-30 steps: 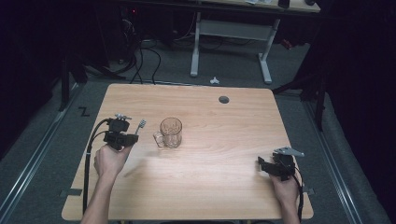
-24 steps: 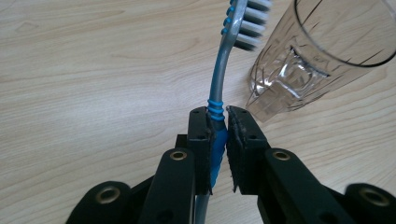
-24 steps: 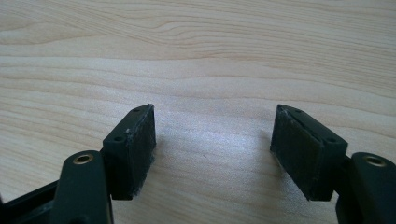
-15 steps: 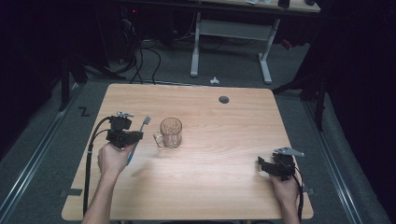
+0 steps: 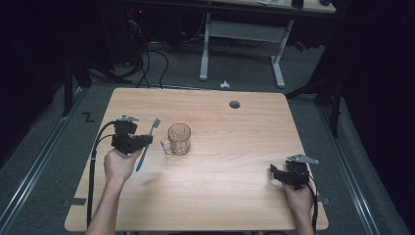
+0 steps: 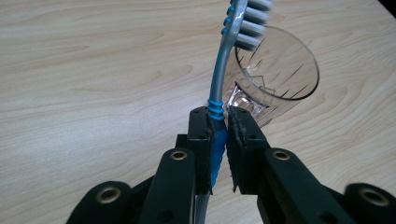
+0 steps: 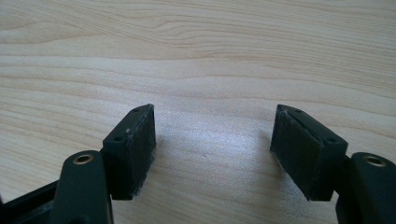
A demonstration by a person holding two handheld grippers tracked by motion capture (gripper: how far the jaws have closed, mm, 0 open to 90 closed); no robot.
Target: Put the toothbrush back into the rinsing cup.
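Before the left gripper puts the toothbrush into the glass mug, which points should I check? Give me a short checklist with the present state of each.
1. Grip: the left gripper is shut on the blue part of the toothbrush handle. Ok.
2. Brush direction: bristles point away from the gripper, toward the mug. Ok.
3. Glass mug: it stands upright with its mouth open. Ok.
4. Mug contents: it looks empty, but the glass is clear. Cannot tell.
5. Alignment: in the high view the brush is beside the mug, not over its mouth. Not ok.
6. Right gripper: open, holding nothing, far from the mug. Ok.
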